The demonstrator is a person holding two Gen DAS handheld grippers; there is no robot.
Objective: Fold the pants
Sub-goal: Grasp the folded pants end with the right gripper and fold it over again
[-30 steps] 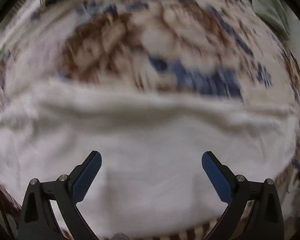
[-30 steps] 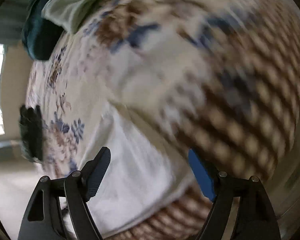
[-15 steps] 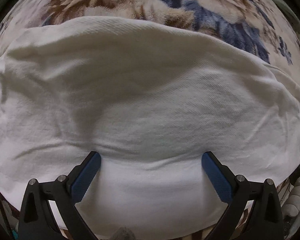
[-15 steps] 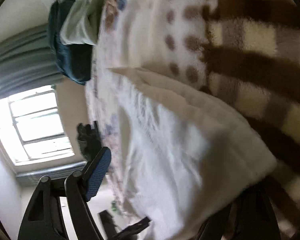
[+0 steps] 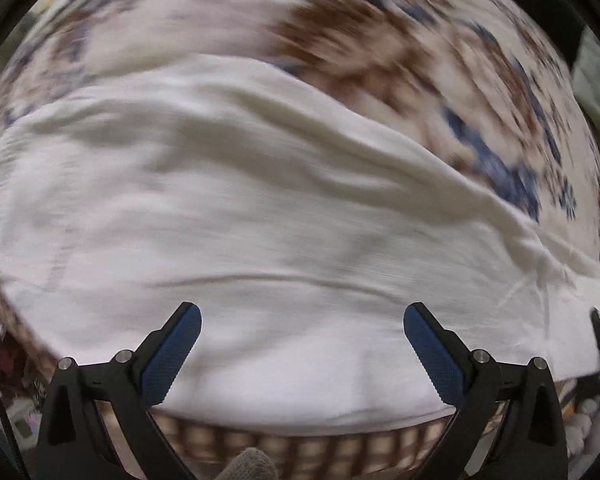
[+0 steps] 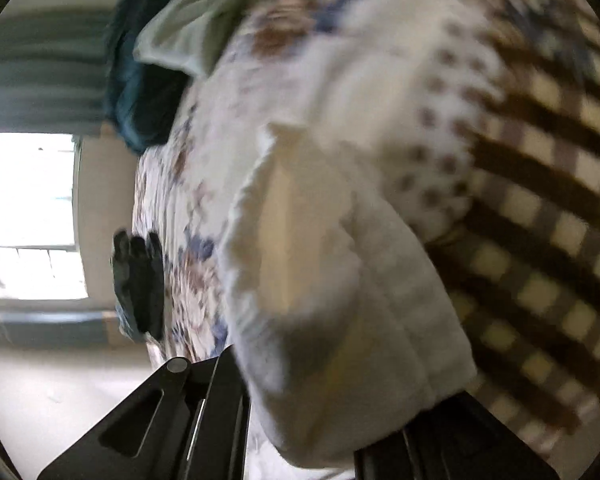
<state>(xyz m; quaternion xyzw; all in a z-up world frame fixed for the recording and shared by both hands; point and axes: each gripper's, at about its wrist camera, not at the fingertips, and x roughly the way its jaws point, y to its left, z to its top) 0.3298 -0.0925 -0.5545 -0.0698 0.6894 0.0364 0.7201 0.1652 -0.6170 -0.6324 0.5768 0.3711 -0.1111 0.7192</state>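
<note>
The white pants (image 5: pixel 260 220) lie spread across a floral bedspread (image 5: pixel 380 52). My left gripper (image 5: pixel 302 344) is open above the near part of the cloth and holds nothing. In the right wrist view the folded end of the pants (image 6: pixel 340 300) fills the space between my right gripper's jaws; the right gripper (image 6: pixel 300 420) looks shut on that thick folded end. Its fingertips are hidden by the cloth. The other gripper shows as a dark shape (image 6: pixel 140 280) far off on the bed.
A brown checked blanket (image 6: pixel 540 260) lies under and beside the pants' end, also seen along the near edge (image 5: pixel 300 448). A dark teal and pale green pile of clothes (image 6: pixel 160 60) sits at the far end of the bed. A bright window (image 6: pixel 32 216) is at the left.
My left gripper has pulled back and lifted a little off the pants, staying open. My right gripper has closed in on the folded end of the pants, which now covers its fingers.
</note>
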